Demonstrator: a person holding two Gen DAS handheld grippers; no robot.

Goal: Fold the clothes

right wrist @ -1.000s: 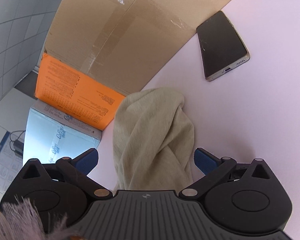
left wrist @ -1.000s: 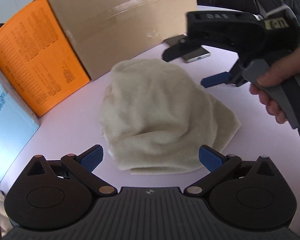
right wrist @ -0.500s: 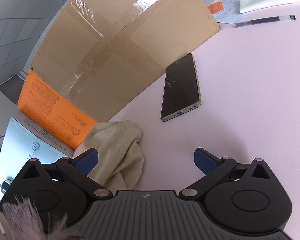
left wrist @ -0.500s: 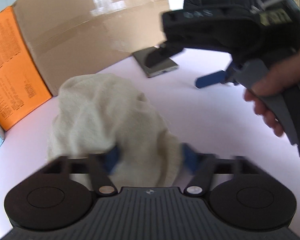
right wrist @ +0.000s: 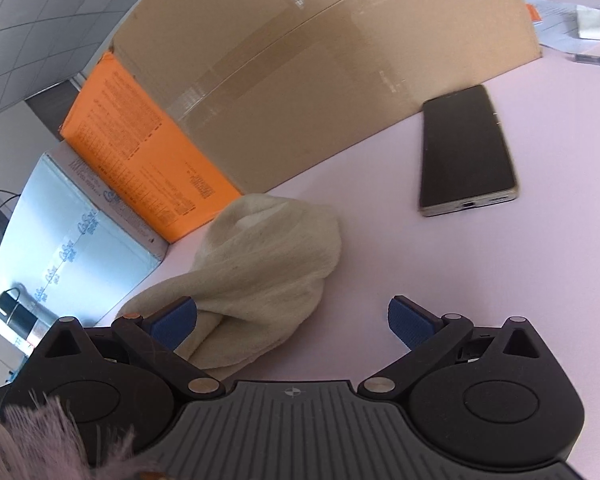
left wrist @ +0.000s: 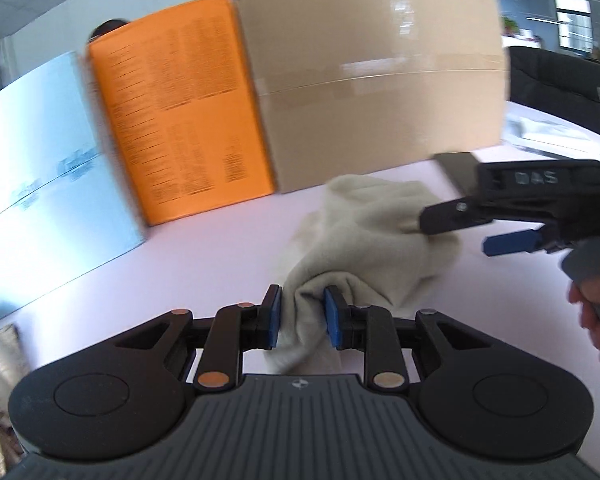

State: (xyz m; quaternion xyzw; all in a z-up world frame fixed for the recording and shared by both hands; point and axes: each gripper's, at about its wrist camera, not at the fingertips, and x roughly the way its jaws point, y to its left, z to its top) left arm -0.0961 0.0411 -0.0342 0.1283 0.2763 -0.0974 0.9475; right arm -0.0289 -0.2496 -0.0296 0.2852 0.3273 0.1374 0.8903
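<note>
While the left gripper (left wrist: 300, 316) is closing its fingers on the cream cloth (left wrist: 372, 232), the right gripper (right wrist: 292, 318) hovers with fingers wide.

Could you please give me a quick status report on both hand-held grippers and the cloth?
Left hand-held gripper closing, bunched fold of cream cloth between its pads. Right hand-held gripper open, holding nothing. Phone lies beside the cloth, apart from it.

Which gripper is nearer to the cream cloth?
Left. The left gripper has a bunch of the cream cloth between its closing jaws. The right gripper hangs open at the cloth's edge, one finger over it, gripping nothing.
</note>
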